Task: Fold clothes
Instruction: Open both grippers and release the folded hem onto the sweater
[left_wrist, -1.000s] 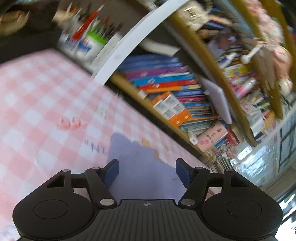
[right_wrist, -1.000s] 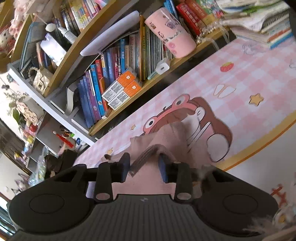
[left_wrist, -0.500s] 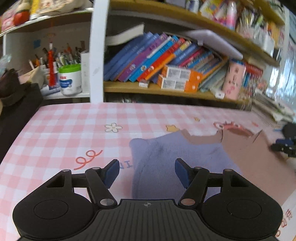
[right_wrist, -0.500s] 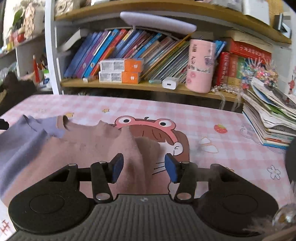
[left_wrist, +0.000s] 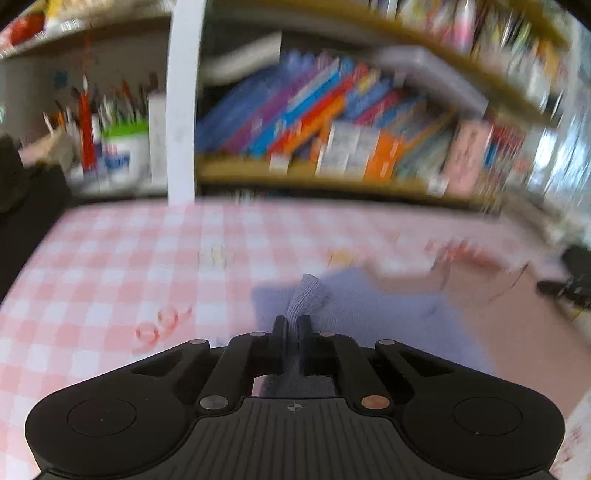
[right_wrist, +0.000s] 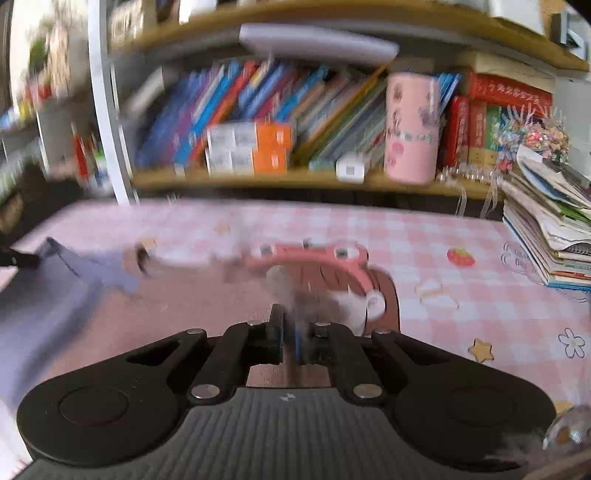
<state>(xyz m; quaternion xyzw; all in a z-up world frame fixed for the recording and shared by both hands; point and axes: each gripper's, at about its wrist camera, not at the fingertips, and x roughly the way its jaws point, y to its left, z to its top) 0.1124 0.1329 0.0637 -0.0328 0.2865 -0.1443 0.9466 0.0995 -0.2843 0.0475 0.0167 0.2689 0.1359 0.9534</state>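
Left wrist view, blurred throughout:

1. Bookshelf (left_wrist: 332, 173), across the upper frame. Rows of leaning books (left_wrist: 280, 114) in blue, purple and red; spine lettering unreadable. The far right end smears into streaks.
2. Pink checked tablecloth (left_wrist: 110, 266), filling the middle and left of the frame; printed motifs on it too soft to identify.
3. Garment (left_wrist: 388, 306), centre to lower right: lilac knit on its near side, dusty pink on its far side. The lower part is cut off behind my tool's body.
4. My left gripper (left_wrist: 291, 325), bottom centre, clenched on a raised fold of the lilac knit, which stands up past the fingertips.
5. White tub (left_wrist: 122, 155), upper left, holding pens and pencils; label illegible.
6. Dark shape at the right edge, beside the pink cloth; too blurred to name.

Right wrist view, blurred on the left half:

1. Same bookshelf (right_wrist: 295, 177), with the books (right_wrist: 236, 103) on it and two orange-and-white boxes (right_wrist: 251, 147) stacked in front of them.
2. Same garment (right_wrist: 147, 306), lower left to centre, lying over a cartoon print (right_wrist: 332, 258) on the cloth; only the print's eyes and pink rim show.
3. Stack of papers and booklets (right_wrist: 546, 229), right edge, cut off by the frame.
4. Pink cylinder (right_wrist: 410, 125), upright on the shelf; contents not visible.
5. My right gripper (right_wrist: 290, 328), bottom centre, jaws pressed together on a pinch of pink fabric, smeared at the tips.
6. Small white block (right_wrist: 351, 170) on the shelf, touching nothing I can make out.
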